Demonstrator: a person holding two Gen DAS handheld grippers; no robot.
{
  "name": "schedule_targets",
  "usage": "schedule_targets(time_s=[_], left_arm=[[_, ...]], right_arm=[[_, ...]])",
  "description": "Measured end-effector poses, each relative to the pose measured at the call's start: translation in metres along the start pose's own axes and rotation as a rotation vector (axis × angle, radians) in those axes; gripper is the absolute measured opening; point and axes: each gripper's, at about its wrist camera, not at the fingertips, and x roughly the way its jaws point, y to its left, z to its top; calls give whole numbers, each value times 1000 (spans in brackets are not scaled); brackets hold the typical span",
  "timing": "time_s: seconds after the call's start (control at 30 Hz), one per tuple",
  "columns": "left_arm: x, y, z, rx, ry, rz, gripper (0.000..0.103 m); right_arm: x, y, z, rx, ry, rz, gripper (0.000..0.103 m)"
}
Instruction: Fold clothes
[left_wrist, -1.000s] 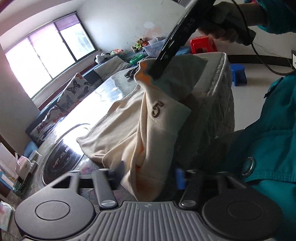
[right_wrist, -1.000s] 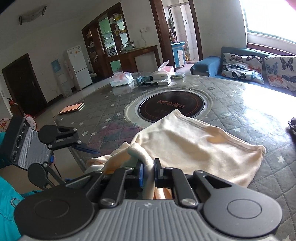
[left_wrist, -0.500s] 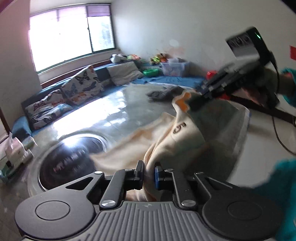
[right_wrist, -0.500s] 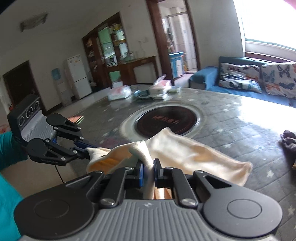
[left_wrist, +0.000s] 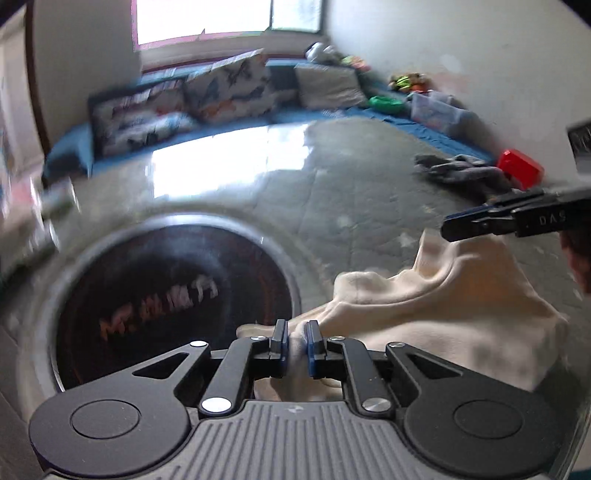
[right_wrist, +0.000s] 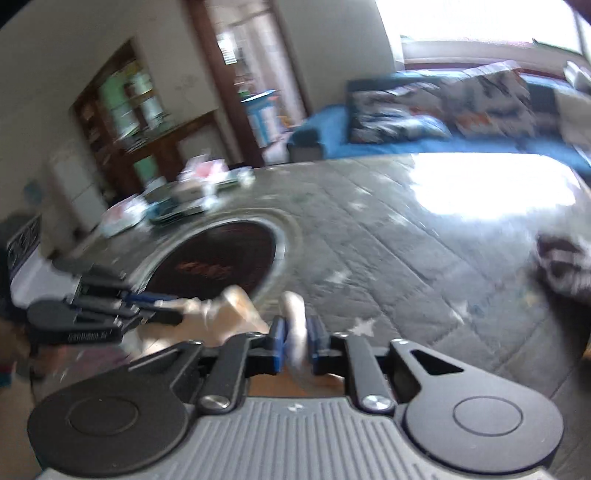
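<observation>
Gripping the cream garment (left_wrist: 443, 314) at two spots, the left tongs (left_wrist: 294, 341) and right tongs (right_wrist: 295, 341) were each pinched narrow on fabric, which sagged onto the counter (left_wrist: 332, 199) between them. Uneven pulling could probably slip a thin pinch loose or skew the fold.

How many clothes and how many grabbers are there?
Cream garment: 1
Grey clothes heap: 1
Grippers, left gripper and right gripper, jaws shut on the cream garment: 2
Total: 4
</observation>
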Motion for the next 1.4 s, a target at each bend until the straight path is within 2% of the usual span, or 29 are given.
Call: schedule_targets(time_s=[0.2,0.23,0.3,0.33,0.47,0.57,0.7,0.8,0.93,1.07,1.1,1.13,1.17,1.2,1.4], left_arm=[[-8,17,-6,-70,-18,20,18],[-12,16,-6,-77,-30,18,21],[-21,13,-4,-89,-55,12,41],[-25,12,-3,-93,-68,8,46],[-26,-3,3,-61,-84,-23,57],[-20,-17,5,-14,-82,-9,59],[-7,-27,9,14,-69,-18,59],[5,-33,14,28,-46,-27,58],[20,-38,19,43,-8,-42,56],[29,-42,20,62,10,-39,39],[30,-43,20,68,2,-28,30],[30,-44,20,73,-6,-16,25],[28,-44,20,77,-16,1,16],[27,-44,21,80,-25,17,15],[30,-39,21,73,-30,22,15]], right_arm=[[-10,-30,-16,120,-13,-68,19],[-16,-34,-18,123,-13,-72,20],[-24,-34,-26,115,-13,-84,35],[-28,-34,-30,109,-13,-94,39],[-28,-29,-39,59,8,-123,40],[-20,-22,-41,27,16,-141,40],[-11,-5,-43,-94,16,-189,39],[-8,7,-40,-165,0,-191,39],[0,11,-30,-151,15,-118,39],[13,13,-24,-164,56,-90,36],[15,14,-24,-177,65,-89,30],[17,16,-24,-188,72,-92,29],[18,17,-24,-193,70,-99,18],[17,17,-24,-196,67,-107,10],[16,22,-24,-214,44,-151,10]])
